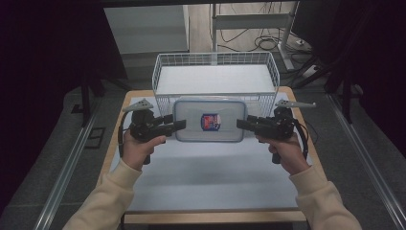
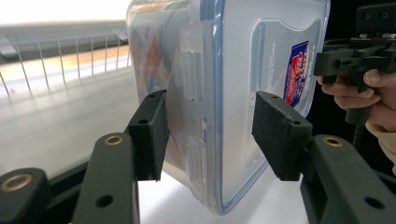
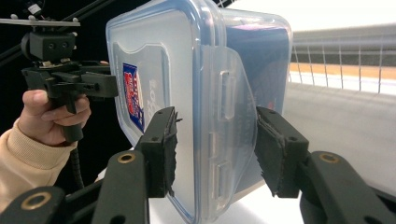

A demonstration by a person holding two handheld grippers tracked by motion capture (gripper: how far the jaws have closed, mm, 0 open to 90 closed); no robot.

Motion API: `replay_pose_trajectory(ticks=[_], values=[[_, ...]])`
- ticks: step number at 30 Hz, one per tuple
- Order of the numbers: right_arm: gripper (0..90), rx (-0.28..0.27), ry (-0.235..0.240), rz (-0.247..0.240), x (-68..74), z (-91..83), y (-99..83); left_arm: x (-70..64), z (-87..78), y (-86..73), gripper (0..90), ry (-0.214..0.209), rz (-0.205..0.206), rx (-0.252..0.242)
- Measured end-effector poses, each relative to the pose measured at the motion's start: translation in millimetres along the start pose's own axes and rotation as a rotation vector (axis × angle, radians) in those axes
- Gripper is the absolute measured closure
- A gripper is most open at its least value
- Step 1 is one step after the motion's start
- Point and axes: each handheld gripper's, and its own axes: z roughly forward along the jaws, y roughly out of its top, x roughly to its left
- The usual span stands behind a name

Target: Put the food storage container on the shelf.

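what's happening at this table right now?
A person holds a gripper in each hand, one at each short end of a clear plastic container with a blue-rimmed lid and a label on top. The left gripper and the right gripper each have their jaws open around an end latch flap, with gaps visible, so neither is clamped. The container sits on the white table just in front of a white wire basket.

The box (image 1: 210,120) is clear, shiny, smooth plastic, the basket (image 1: 215,72) is thin white wire, and the black gripper pads (image 3: 273,149) look rough, maybe foam.
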Motion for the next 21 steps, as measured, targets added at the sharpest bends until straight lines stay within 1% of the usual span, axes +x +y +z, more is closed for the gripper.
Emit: replay_pose_trajectory(ticks=[2,5,13,19,20,21], values=[[50.8,-0.005,-0.003,-0.006,0.2,0.3,6.6,-0.1,-0.4,6.5,47.2,0.005,0.009,-0.007],[50.4,-0.009,-0.006,-0.011,-0.2,0.9,14.0,0.3,-0.2,12.0,47.1,0.008,0.016,-0.012],[50.3,-0.003,-0.011,-0.021,-1.9,2.5,25.6,2.8,1.0,20.9,47.1,0.010,0.020,-0.013],[50.2,-0.010,-0.017,-0.027,-1.3,1.8,36.5,4.6,1.7,36.0,47.0,0.008,0.034,-0.018],[50.2,-0.010,-0.017,-0.027,-1.3,1.8,36.5,4.6,1.7,36.0,46.9,0.008,0.034,-0.018],[50.2,-0.012,-0.021,-0.035,-1.0,0.8,42.7,4.9,2.1,40.7,46.9,0.007,0.039,-0.020]])
